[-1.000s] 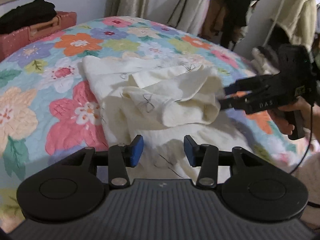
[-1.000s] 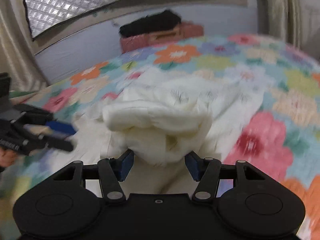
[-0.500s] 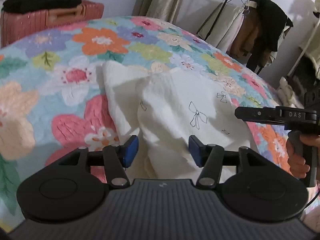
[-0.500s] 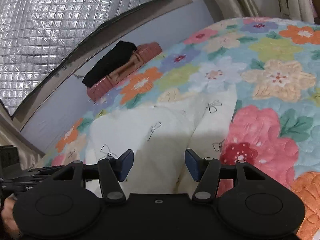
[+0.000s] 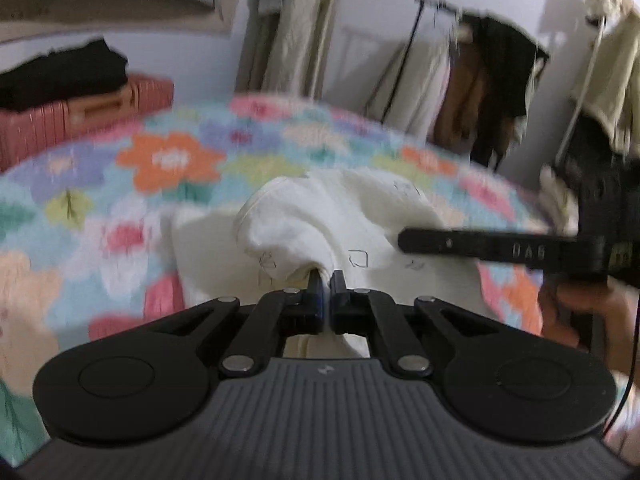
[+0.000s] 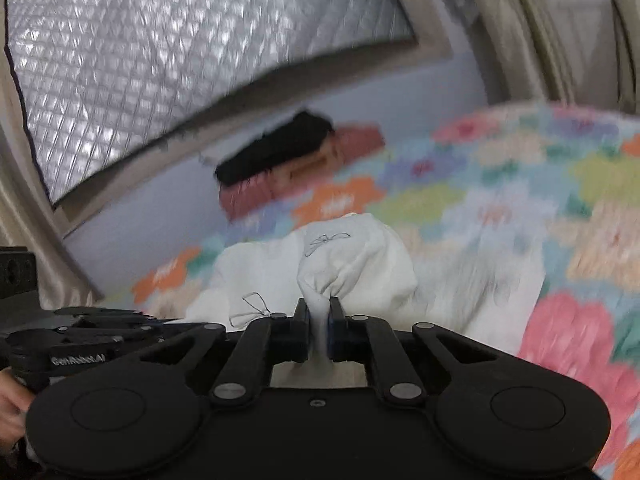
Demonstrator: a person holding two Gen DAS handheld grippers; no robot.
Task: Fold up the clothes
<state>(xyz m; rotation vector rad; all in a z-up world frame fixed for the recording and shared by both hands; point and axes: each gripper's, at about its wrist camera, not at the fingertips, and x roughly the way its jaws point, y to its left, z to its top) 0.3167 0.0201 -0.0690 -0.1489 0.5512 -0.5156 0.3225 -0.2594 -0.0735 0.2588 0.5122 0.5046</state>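
A cream-white garment (image 5: 344, 220) with small bow prints lies on the floral bedspread (image 5: 168, 160). My left gripper (image 5: 326, 280) is shut on a bunched edge of it, and the cloth rises in a fold from the jaws. My right gripper (image 6: 319, 308) is shut on another bunched edge of the same garment (image 6: 352, 264). The right gripper also shows in the left wrist view (image 5: 404, 237), over the cloth's right side. The left gripper's body shows at the lower left of the right wrist view. Both views are motion-blurred.
A pink suitcase (image 5: 80, 120) with a black garment (image 5: 60, 76) on top stands beyond the bed; it also shows in the right wrist view (image 6: 304, 176). A clothes rack (image 5: 480, 92) with hanging clothes stands behind the bed on the right. A quilted window cover (image 6: 180, 40) fills the wall.
Both grippers were open over the garment half a second ago; both have closed on its near edge and lifted it, bunching the cloth.
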